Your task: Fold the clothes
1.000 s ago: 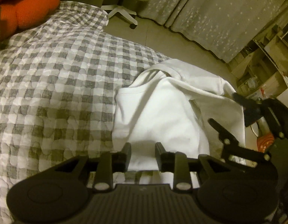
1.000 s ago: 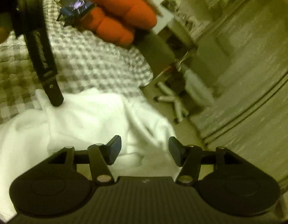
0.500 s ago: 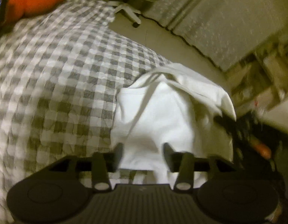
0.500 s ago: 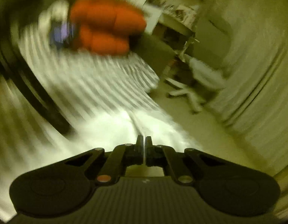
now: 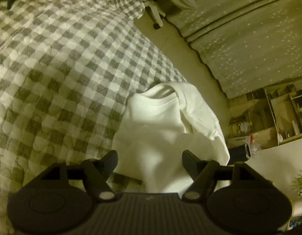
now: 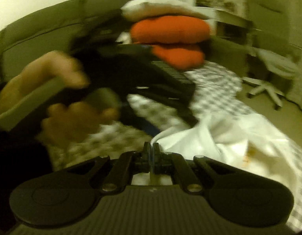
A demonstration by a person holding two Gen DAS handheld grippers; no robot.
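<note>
Your right hand-held gripper (image 6: 151, 152) pinches the soft white garment's (image 6: 229, 137) edge; your left hand-held gripper (image 5: 150, 158) gapes above it; grip hems, since it slumps.

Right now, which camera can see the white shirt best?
The left wrist view. It shows the white shirt sharp and nearly whole on the checked blanket, between the open fingers of the left gripper. The right wrist view is blurry and shows only one bunched part, pinched in the right gripper.
</note>
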